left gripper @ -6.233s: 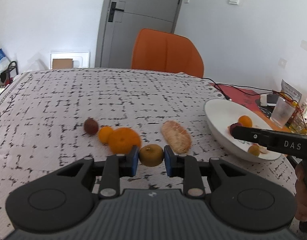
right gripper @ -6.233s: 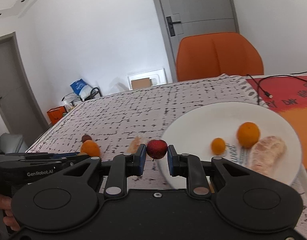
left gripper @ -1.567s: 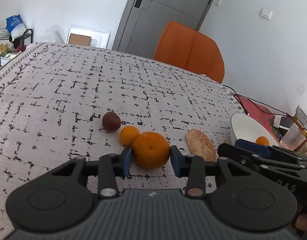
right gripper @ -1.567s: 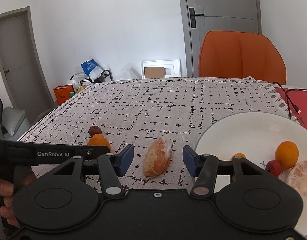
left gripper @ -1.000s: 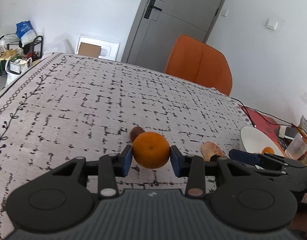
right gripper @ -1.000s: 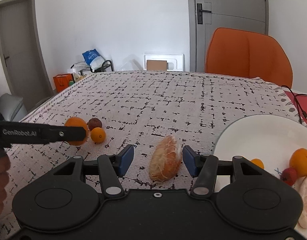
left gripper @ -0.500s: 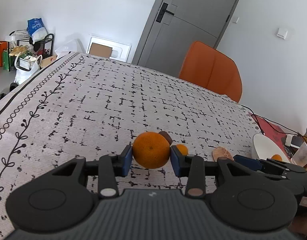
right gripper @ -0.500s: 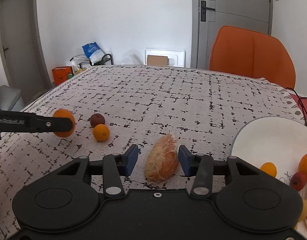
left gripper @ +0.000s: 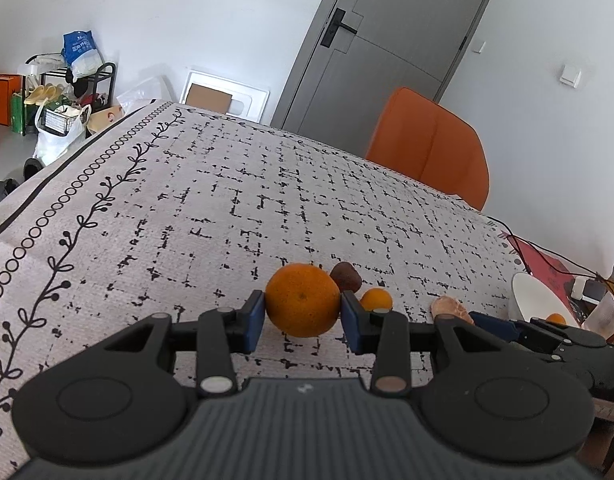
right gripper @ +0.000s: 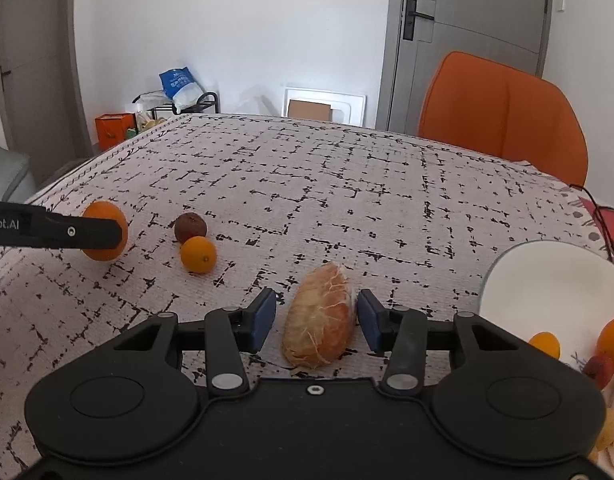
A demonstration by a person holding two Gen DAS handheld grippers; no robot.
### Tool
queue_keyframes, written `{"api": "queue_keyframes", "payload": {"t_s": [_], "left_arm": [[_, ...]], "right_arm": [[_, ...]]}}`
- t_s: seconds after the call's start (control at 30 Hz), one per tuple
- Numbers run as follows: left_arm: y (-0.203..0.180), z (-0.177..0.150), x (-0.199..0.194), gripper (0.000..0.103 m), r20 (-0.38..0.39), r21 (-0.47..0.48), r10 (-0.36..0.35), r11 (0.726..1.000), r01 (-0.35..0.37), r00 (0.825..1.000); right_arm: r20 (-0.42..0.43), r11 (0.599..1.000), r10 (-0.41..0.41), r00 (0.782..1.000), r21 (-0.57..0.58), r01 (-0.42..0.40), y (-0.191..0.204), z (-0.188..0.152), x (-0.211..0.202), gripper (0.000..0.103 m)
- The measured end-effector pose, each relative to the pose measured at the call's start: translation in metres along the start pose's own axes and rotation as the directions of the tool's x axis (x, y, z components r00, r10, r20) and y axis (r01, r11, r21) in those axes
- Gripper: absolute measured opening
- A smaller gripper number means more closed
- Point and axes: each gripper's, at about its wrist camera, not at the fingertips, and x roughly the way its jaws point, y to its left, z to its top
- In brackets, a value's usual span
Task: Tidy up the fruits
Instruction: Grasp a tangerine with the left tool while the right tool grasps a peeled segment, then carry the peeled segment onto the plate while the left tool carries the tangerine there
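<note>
Orange (left gripper: 302,306) sits clamped between the left gripper's (left gripper: 302,317) blue pads above the tablecloth (left gripper: 235,208), while the right gripper (right gripper: 315,321) straddles the peeled orange (right gripper: 319,320), jaws apart around it.

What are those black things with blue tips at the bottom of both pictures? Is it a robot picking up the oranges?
No robot: a person holds a pair of tongs in each hand, and each carries a camera looking along its blue tips. So one picture is from the left tongs, one from the right tongs. The left ones squeeze a big orange. The right ones sit around a peeled orange on the tablecloth, not quite pinching it. A small orange and a dark brown fruit wait nearby. The white plate already holds fruit.
</note>
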Motion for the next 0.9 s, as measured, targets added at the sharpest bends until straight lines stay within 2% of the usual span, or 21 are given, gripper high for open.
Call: {"api": "queue_keyframes", "payload": {"t_s": [0.1,0.13,0.17,0.43,0.9], "left_arm": [[0.002,-0.002,0.001,0.039,-0.012,0.001,0.007,1.000,-0.007,1.000],[0.003,-0.002,0.001,0.039,-0.014,0.003,0.011,1.000,-0.011,1.000],[0.003,-0.002,0.001,0.039,-0.016,0.006,0.015,1.000,-0.015,1.000],[-0.007,-0.002,-0.003,0.039,-0.014,0.027,0.012,1.000,-0.011,1.000],[-0.047,-0.004,0.001,0.039,-0.014,0.094,-0.042,0.995,0.043,0.999]], "right_arm": [[0.004,1.000,0.008,1.000,0.015,-0.008,-0.001,-0.003,0.005,0.045],[0.003,1.000,0.012,1.000,0.016,-0.012,-0.002,-0.002,0.005,0.037],[0.005,1.000,0.016,1.000,0.014,-0.016,-0.001,-0.002,0.005,0.033],[0.062,0.998,0.034,0.997,0.056,-0.038,-0.007,0.000,-0.015,0.032],[0.146,0.991,-0.013,0.989,0.134,-0.006,-0.041,-0.002,-0.053,0.032]]}}
